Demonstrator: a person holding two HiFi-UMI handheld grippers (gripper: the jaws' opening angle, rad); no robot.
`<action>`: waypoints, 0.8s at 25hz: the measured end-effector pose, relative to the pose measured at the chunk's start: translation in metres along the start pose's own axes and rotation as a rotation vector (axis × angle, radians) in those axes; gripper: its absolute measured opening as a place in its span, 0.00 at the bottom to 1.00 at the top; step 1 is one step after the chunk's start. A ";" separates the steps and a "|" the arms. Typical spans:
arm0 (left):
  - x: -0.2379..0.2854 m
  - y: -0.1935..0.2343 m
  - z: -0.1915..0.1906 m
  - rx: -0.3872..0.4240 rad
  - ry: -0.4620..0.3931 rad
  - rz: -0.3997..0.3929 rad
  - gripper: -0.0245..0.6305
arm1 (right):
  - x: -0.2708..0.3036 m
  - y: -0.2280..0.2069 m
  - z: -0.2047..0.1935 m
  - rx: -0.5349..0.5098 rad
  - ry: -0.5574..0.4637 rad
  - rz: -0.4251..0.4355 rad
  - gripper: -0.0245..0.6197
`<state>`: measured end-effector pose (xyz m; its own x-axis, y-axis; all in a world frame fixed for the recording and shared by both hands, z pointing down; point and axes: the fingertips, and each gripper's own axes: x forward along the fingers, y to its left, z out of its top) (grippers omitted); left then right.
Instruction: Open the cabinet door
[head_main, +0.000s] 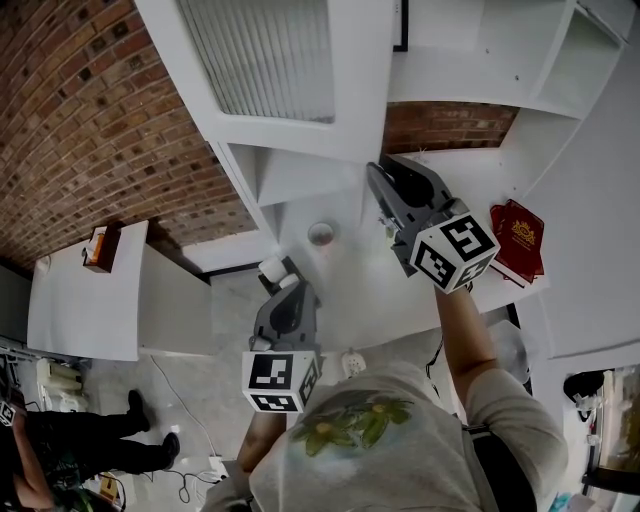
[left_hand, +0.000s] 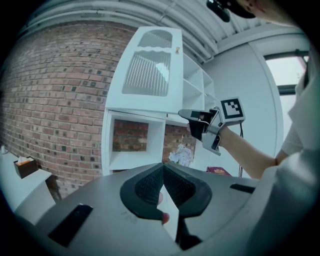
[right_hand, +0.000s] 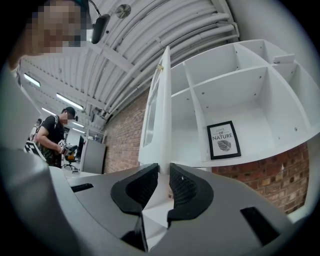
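- Brick wall (head_main: 80, 120) at back, w/ white cabinet (head_main: 470, 60) of open shelf bays against it.
- The cabinet door (head_main: 270, 60), w/ ribbed pane, stands open, angled out from cabinet front.
- Your right gripper (right_hand: 161, 172): jaws closed down to a narrow gap on the door's free edge, which sits clamped btwn the pads.
- Your left gripper (left_hand: 163, 170): low, well apart from door; jaw tips pressed together, nothing btwn them.
- Red book (head_main: 518, 240) lies near your right gripper.
- Framed print (right_hand: 223, 140) stands in a shelf bay.
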<state>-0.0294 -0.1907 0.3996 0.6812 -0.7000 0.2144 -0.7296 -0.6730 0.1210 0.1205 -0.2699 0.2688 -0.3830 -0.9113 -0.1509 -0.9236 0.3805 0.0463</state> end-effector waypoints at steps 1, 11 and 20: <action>-0.002 0.000 0.000 0.000 0.000 0.001 0.05 | -0.001 0.001 0.000 0.002 -0.001 0.002 0.16; -0.018 -0.001 -0.002 -0.008 0.001 0.010 0.05 | -0.011 0.021 0.003 0.006 -0.003 0.025 0.15; -0.034 -0.003 -0.004 -0.016 0.005 0.024 0.05 | -0.018 0.043 0.007 0.011 -0.001 0.054 0.15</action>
<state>-0.0506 -0.1641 0.3957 0.6634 -0.7145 0.2221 -0.7465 -0.6523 0.1311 0.0878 -0.2362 0.2667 -0.4327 -0.8890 -0.1499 -0.9012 0.4313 0.0434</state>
